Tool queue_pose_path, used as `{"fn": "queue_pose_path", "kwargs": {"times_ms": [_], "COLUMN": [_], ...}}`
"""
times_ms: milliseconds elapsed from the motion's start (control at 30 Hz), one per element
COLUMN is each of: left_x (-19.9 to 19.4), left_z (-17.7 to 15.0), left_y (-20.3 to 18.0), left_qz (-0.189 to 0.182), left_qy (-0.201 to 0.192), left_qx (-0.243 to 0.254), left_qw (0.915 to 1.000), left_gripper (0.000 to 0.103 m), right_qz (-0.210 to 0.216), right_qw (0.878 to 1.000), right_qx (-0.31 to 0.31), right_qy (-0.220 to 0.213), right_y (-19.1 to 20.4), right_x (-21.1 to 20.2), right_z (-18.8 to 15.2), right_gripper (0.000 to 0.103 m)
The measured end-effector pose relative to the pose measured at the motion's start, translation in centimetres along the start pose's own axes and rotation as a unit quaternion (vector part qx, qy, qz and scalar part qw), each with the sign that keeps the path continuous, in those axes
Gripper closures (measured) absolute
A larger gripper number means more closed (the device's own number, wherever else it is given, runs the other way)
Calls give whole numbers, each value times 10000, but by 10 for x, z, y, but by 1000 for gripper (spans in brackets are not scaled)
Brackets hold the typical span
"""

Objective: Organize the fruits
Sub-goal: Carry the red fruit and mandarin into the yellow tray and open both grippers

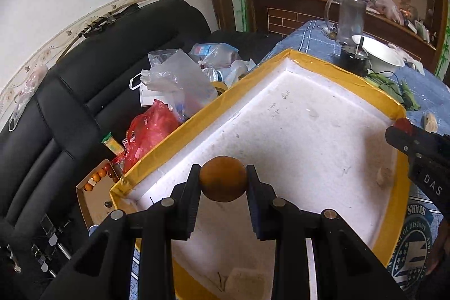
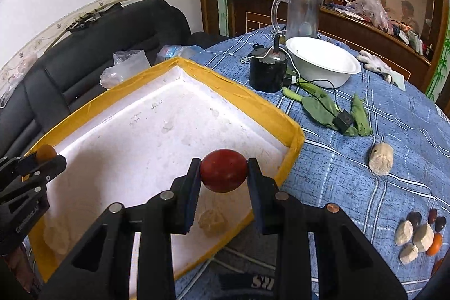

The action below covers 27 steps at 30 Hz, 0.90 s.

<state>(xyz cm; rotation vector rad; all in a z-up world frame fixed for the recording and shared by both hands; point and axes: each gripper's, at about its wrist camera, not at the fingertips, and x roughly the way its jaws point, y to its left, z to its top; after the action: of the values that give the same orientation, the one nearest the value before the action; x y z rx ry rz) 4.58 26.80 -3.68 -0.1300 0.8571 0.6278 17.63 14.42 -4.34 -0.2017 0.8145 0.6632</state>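
bright daylight | warm dim background | fisheye edge warp | mild blur

White bowl point(image 2: 323, 65) beside a black canister point(image 2: 267, 72); glass mug point(image 2: 302, 14) behind; possibly wilted leaves point(image 2: 320, 107).

"DAS" in white on the right gripper point(image 1: 427, 156) body, at the foam tray's point(image 1: 309, 58) right edge. Round emblem on the blue tablecloth point(image 1: 416, 241) beside the tray: "STARS", "OF HISTORY". Pen scribbles inside the tray unreadable.
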Motion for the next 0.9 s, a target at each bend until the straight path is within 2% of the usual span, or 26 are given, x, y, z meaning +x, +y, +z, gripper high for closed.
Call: {"fn": "queue_pose_path", "kwargs": {"times_ms": [733,800,833,867,900], "left_x": [16,17,17,15,12], "left_z": [1,0,-1,-1,-2], "left_y": [6,7,8,9,10], "left_qz": [8,-96,-103,-65,-50], "left_qy": [279,353,369,346,290], "left_qx": [-89,-116,-133,-157,-179], "left_qw": [9996,9993,9992,9993,9994], "left_gripper": [71,64,52,43,43], "right_qz": [-199,-240,-192,-154,-159], "right_qw": [9994,9992,9995,9997,9998], "right_qx": [-105,-148,-131,-100,-64], "right_qy": [271,280,209,139,92], "right_y": [3,3,2,1,0], "right_x": [30,29,24,19,15], "right_z": [4,4,4,5,6], "right_gripper": [67,47,33,26,22]}}
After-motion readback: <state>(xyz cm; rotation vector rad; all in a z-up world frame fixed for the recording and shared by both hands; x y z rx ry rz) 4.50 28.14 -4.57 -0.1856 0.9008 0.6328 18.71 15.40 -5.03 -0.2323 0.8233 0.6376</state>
